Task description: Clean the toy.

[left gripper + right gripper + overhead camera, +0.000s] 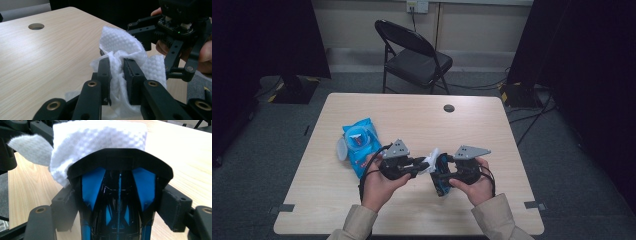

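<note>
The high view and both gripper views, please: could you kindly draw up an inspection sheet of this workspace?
Surface: light wooden table, round hole near the far edge.
Job's things: white wipe against a black-and-blue object.
Clutter: blue wipes pack, lid open.
Grippers: left gripper shut on the wipe; right gripper clamps the object.
Cables: one loops from the left gripper; others lie on the floor.
Surroundings: black folding chair, grey carpet.

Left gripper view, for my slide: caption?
Left gripper pinches a white wipe against the object in the right gripper.
</note>
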`<state>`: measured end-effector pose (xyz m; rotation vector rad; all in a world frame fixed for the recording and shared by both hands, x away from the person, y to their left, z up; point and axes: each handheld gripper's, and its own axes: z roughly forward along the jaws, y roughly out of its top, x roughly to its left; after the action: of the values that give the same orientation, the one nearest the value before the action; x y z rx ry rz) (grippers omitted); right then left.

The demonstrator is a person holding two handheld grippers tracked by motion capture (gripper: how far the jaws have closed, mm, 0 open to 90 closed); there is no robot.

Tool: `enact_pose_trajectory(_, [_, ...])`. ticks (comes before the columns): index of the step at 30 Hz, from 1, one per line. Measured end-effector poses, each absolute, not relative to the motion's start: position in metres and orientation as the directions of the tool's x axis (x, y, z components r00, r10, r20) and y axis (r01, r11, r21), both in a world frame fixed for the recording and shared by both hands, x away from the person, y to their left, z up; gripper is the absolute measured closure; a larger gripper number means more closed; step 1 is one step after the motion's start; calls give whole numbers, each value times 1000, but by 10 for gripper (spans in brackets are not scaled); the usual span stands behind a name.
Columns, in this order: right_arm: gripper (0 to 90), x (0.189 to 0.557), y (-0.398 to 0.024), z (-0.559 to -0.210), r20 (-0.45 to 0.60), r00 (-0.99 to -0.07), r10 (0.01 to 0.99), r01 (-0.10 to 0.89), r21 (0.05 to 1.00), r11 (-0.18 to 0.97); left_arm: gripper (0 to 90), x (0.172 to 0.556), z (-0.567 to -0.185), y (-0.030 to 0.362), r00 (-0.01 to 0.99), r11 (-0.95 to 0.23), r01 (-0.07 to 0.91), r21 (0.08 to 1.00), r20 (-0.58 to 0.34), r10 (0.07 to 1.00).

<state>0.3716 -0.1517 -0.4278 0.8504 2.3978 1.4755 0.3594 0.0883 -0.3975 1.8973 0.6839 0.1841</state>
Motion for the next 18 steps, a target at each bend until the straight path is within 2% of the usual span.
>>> enact_pose_trajectory(18, [259, 370, -154, -428, 121, -831, 543, 353, 869, 347, 763, 375, -391, 72, 823, -257, 365, 895, -181, 539])
